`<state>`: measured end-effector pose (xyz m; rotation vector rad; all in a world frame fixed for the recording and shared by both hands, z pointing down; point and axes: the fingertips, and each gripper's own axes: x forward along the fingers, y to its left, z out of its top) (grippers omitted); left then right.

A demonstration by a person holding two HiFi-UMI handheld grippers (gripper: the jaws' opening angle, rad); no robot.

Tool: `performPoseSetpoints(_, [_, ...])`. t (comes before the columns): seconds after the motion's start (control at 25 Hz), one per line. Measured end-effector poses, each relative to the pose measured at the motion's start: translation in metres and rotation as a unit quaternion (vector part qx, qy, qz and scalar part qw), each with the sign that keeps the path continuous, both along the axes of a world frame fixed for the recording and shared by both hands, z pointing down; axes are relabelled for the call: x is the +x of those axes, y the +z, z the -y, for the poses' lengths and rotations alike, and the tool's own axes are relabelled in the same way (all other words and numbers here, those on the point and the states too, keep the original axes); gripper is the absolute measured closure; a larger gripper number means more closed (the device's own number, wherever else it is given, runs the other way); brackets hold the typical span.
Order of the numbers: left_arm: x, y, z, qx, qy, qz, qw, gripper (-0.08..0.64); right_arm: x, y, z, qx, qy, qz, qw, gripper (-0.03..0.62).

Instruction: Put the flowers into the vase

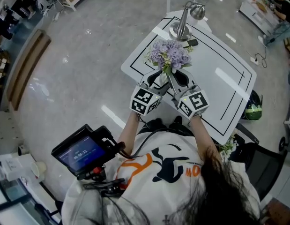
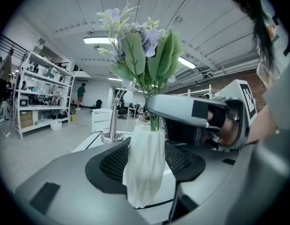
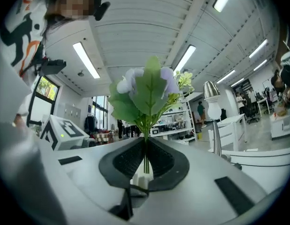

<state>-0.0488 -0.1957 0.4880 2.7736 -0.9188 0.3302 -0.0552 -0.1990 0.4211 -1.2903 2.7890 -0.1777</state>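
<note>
A bunch of pale purple flowers with green leaves stands upright over the white table. My right gripper is shut on the thin green stems, just above the rim of the white twisted vase. In the left gripper view the stems reach into the vase's mouth. My left gripper is shut on the vase, with a pad pressed on either side. In the head view both grippers meet under the blooms, left gripper and right gripper.
A metal desk lamp stands at the table's far end, behind the flowers. A green bag lies on the floor right of the table. Shelving and people are far off in the room.
</note>
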Motion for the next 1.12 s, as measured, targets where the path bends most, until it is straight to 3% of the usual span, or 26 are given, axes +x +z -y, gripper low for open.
performPoseSetpoints(0.12, [0.000, -0.001, -0.001, 0.001, -0.001, -0.002, 1.0000, 0.305, -0.001, 0.010, -0.008, 0.000, 0.006, -0.055, 0.998, 0.571])
performPoseSetpoints(0.24, [0.001, -0.001, -0.002, 0.000, -0.001, -0.005, 1.0000, 0.305, 0.002, 0.016, -0.013, -0.008, 0.010, -0.067, 0.998, 0.534])
performPoseSetpoints(0.36, [0.000, -0.001, -0.004, -0.001, 0.000, -0.007, 1.0000, 0.305, 0.005, 0.022, -0.016, -0.024, 0.012, -0.063, 0.998, 0.448])
performPoseSetpoints(0.56, [0.003, -0.001, -0.007, 0.003, 0.006, -0.007, 1.0000, 0.305, 0.008, 0.023, -0.021, -0.035, 0.006, -0.048, 0.998, 0.435])
performPoseSetpoints(0.88, [0.004, 0.000, -0.008, 0.003, 0.007, -0.011, 0.9999, 0.304, 0.015, 0.028, -0.032, -0.056, 0.019, -0.022, 0.998, 0.356])
performPoseSetpoints(1.12, [0.004, 0.000, -0.008, 0.007, 0.012, -0.008, 0.9999, 0.304, 0.025, 0.037, -0.038, -0.081, 0.034, 0.008, 0.996, 0.353])
